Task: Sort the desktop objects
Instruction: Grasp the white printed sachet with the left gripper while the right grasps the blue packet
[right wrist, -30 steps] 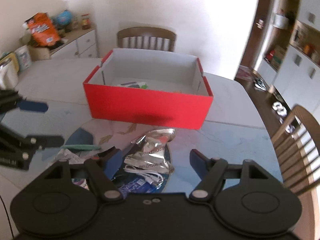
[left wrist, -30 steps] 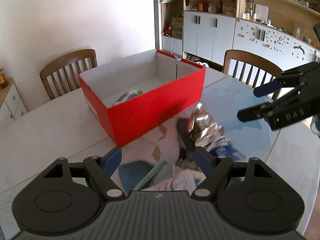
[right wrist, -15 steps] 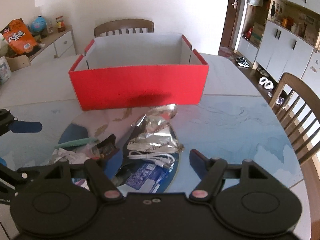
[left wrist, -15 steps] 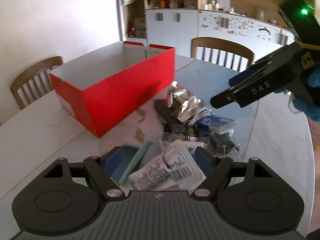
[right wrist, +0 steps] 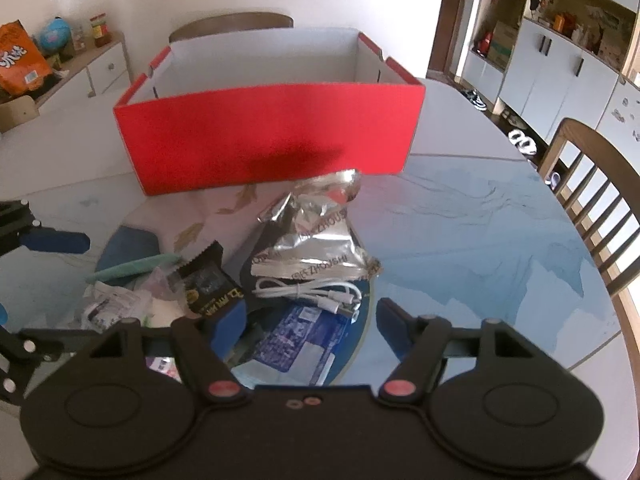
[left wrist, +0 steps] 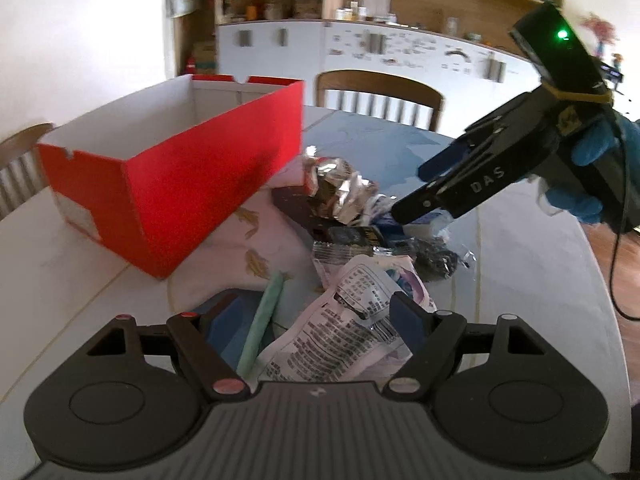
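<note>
Both grippers hang over a heap of clutter on the table (right wrist: 500, 240), just in front of the red box (right wrist: 272, 132) that stands at the far side of the heap. The left gripper (left wrist: 304, 322) is spread wide with nothing pinched; the white printed packet (left wrist: 352, 328) and the pale green stick (left wrist: 262, 320) lie between its fingers, not yet squeezed. The right gripper (right wrist: 308, 322) has its jaws closing, yet they are well apart, and the blue packet (right wrist: 296, 344) and white cable (right wrist: 308, 292) below are not gripped. To do this pick well, I would settle each gripper on one item only: lower the left squarely over the printed packet so the stick is not caught too, and centre the right on the blue packet rather than the loose cable, which could snag or drag the foil bag (right wrist: 316, 232)
</note>
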### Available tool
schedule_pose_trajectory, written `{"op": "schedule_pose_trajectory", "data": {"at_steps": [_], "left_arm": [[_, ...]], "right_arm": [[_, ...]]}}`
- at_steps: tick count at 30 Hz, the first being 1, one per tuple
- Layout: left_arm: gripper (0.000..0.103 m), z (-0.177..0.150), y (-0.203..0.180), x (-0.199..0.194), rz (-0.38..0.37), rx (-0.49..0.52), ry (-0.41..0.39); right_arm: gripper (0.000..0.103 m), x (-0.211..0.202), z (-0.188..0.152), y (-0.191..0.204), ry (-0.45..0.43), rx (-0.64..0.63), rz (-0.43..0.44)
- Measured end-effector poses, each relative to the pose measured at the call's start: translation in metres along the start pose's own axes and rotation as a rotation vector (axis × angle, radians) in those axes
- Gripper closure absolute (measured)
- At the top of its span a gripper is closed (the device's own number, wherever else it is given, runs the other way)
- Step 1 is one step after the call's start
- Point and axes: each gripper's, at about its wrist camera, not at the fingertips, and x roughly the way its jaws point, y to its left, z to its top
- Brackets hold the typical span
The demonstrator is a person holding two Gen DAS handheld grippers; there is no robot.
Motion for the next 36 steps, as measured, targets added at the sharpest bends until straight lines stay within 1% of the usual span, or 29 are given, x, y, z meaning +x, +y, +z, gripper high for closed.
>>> {"op": "schedule_pose_trajectory", "data": {"at_steps": [3,4,6,8,10,14,17,20,24,28,30,33,36], "left_arm": [[0.023,0.0,0.008,0.006,-0.048,0.028,0.01],[0.023,0.001,0.011,0.009,-0.054,0.034,0.012],[0.023,0.003,0.018,0.012,-0.083,0.015,0.019],[0.026,0.006,0.02,0.008,-0.083,0.028,0.007],[0.026,0.007,0.025,0.0,-0.114,0.028,0.004],[0.026,0.001,0.027,-0.005,-0.162,0.063,0.05],[0.026,-0.001,0.025,-0.002,-0.18,0.082,0.057],[0.026,-0.001,0.025,0.002,-0.234,0.087,0.084],[0.026,-0.003,0.028,-0.01,-0.279,0.105,0.098],[0.026,-0.006,0.029,-0.003,-0.264,0.158,0.13],[0.026,-0.006,0.032,0.005,-0.257,0.164,0.139],[0.025,-0.005,0.036,0.014,-0.28,0.142,0.142],[0.026,-0.004,0.033,0.019,-0.301,0.157,0.139]], "right_arm": [[0.032,0.005,-0.002,0.002,0.02,-0.002,-0.006],[0.032,0.007,-0.002,0.003,0.027,-0.005,-0.008],[0.033,0.01,-0.004,0.004,0.039,-0.01,-0.016],[0.036,0.012,-0.004,0.004,0.053,-0.005,-0.017],[0.036,0.014,-0.005,0.002,0.062,0.004,-0.017],[0.036,0.017,-0.005,0.002,0.073,0.012,-0.011],[0.036,0.02,-0.004,0.003,0.079,0.018,-0.014],[0.036,0.021,-0.003,0.003,0.089,0.024,-0.01],[0.036,0.021,-0.004,0.006,0.091,0.009,-0.011],[0.036,0.021,-0.005,0.004,0.096,0.016,-0.01],[0.036,0.022,-0.005,0.005,0.098,0.013,-0.01],[0.037,0.024,-0.005,0.006,0.102,0.007,-0.015],[0.037,0.026,-0.005,0.005,0.106,0.012,-0.017]]}}
